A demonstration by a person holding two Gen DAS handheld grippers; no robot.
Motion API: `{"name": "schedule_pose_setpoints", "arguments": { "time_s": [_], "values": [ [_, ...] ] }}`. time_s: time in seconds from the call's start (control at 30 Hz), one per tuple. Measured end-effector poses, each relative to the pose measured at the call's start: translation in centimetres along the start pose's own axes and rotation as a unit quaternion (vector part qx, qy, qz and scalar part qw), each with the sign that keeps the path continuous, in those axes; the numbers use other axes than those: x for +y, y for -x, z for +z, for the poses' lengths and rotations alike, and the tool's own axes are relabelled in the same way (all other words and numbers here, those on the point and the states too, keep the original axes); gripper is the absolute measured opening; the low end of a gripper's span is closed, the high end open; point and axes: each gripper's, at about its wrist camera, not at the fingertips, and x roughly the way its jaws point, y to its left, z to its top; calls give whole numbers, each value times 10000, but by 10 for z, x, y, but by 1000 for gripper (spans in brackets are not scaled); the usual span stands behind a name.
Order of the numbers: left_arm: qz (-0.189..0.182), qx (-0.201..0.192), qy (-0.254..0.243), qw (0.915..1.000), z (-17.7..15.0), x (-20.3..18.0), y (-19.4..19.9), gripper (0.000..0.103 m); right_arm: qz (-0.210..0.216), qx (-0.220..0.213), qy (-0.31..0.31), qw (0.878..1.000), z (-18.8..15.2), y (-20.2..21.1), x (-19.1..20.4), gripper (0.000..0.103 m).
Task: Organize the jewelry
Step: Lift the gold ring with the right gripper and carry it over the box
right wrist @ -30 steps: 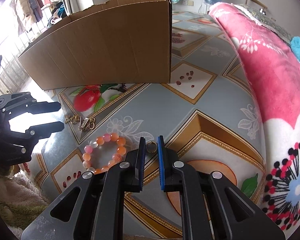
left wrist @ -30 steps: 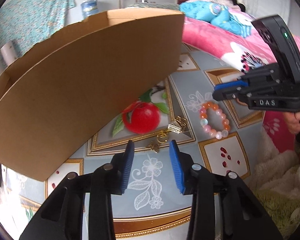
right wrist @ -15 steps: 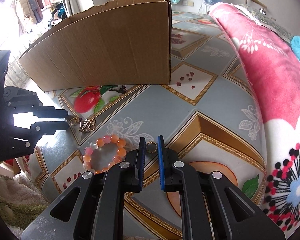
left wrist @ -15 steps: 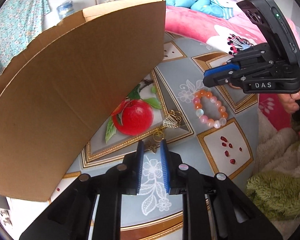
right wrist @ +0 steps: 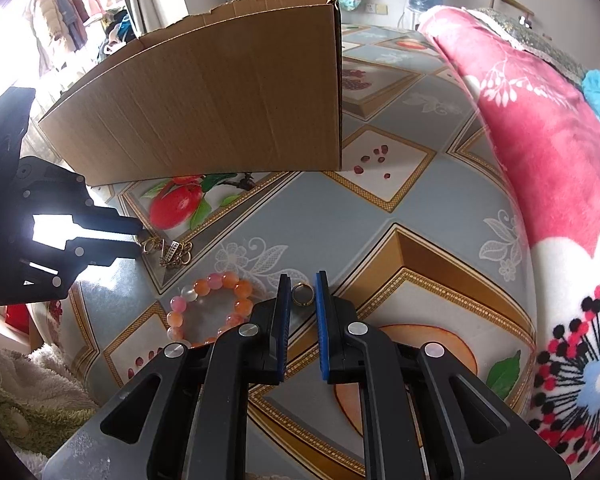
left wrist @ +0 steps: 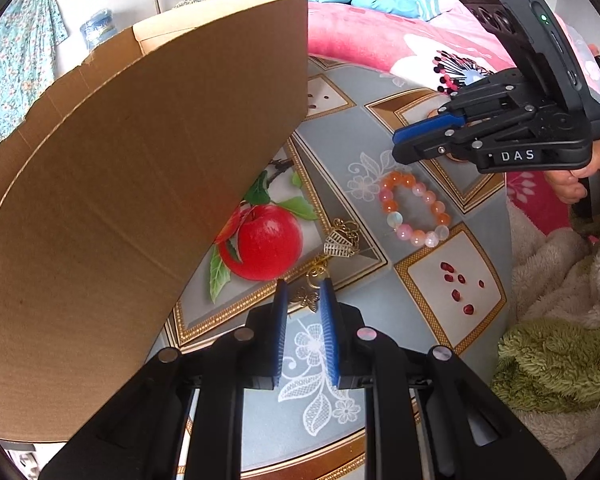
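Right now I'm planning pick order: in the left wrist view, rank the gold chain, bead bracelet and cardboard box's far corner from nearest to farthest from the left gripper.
1. Gold chain, between the left gripper fingertips.
2. Bead bracelet, ahead to the right.
3. Cardboard box far corner, top centre, farthest.

A tall cardboard box [right wrist: 220,100] walls off the far-left part of the table [right wrist: 340,216]; a pink blanket [right wrist: 540,140] banks along its right edge. Between them the patterned top lies open. Fleece [left wrist: 560,360] crowds the near edge, seemingly overlapping it.
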Motion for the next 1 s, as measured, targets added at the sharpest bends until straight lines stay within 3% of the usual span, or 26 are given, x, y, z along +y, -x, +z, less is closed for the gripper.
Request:
{"name": "schedule_pose_setpoints", "arguments": {
  "time_s": [0.57,0.87,1.0],
  "values": [
    [342,-120,3,9993,-5,-13,9,12,126,-73,2,9999,1,3,-7,10],
    [566,-616,403,9957,-1,-13,49,12,63,-446,108,9989,-1,31,0,9],
    [699,-928,491,9920,4,-13,73,12,51,-688,192,9974,0,49,8,5]
  ]
}}
